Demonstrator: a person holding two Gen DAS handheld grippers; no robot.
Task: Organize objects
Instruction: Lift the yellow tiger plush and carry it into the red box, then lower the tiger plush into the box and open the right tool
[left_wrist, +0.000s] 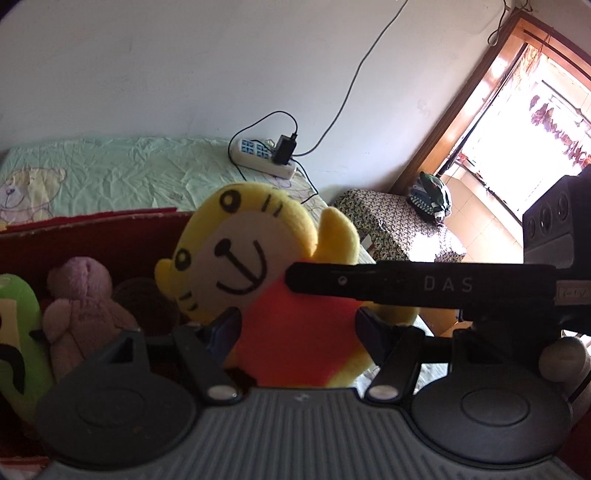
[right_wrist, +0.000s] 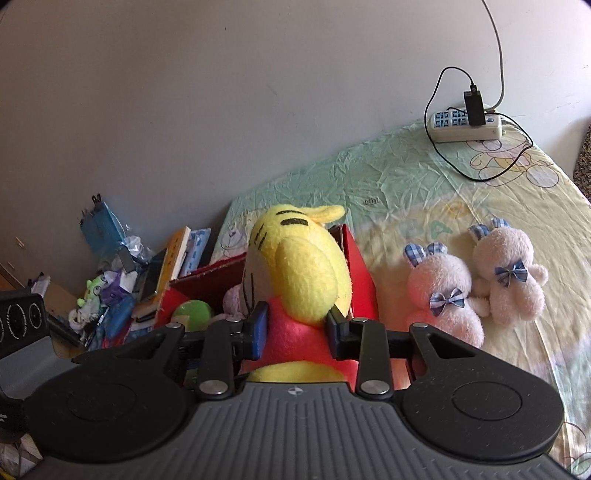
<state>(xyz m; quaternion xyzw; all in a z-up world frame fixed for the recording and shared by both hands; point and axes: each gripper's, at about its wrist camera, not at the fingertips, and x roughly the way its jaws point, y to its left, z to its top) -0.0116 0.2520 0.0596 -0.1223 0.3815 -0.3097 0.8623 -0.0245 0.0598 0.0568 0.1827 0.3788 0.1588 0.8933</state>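
Note:
A yellow plush toy (left_wrist: 236, 236) with a white smiling face and red-orange body is held up over a red box (left_wrist: 92, 236). My left gripper (left_wrist: 297, 325) is shut on its red body, one blue pad on each side. My right gripper (right_wrist: 297, 325) is shut on the same plush toy (right_wrist: 295, 266) from behind, and the black side of one of its fingers (left_wrist: 406, 284) crosses the left wrist view. Inside the box lie a pink plush bear (left_wrist: 81, 295) and a green plush (left_wrist: 18, 332). Two white bunny plushes (right_wrist: 443, 295) (right_wrist: 506, 273) lie on the bed to the right of the red box (right_wrist: 362, 266).
The bed sheet (right_wrist: 406, 177) is pale green and yellow. A white power strip (right_wrist: 465, 125) with a black charger and cables sits at the far corner by the wall. Books and clutter (right_wrist: 122, 280) pile up left of the bed. A patterned stool (left_wrist: 391, 221) stands near a doorway.

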